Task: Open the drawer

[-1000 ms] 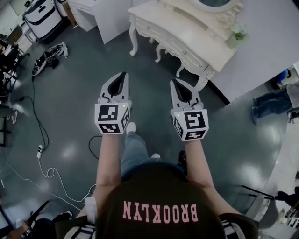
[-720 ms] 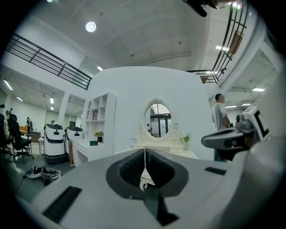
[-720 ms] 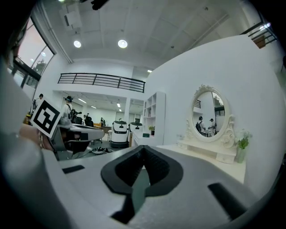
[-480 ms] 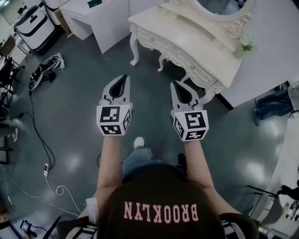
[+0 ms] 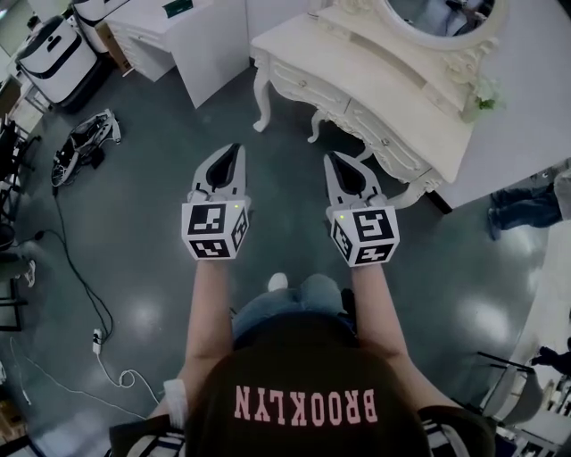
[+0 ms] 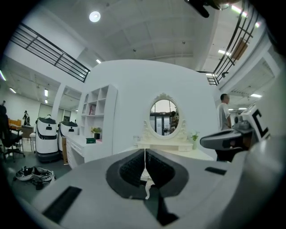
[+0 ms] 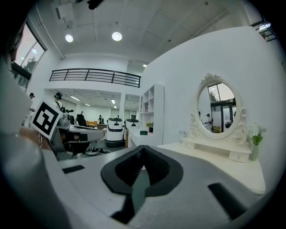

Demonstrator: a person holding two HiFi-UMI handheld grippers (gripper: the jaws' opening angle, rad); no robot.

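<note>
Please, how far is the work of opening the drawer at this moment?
Done: nothing yet; the drawers of the dressing table look closed. In hand: the left tongs and right tongs are shut and empty, over the floor, short of the table. Left: reach a drawer, grip its handle, pull.

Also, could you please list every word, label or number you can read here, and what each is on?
"BROOKLYN": pink letters on the person's dark shirt, upside down in the head view.
Cubes on the left gripper and right gripper: square markers only, no words.
Green box on the white cabinet: too small to read.
</note>
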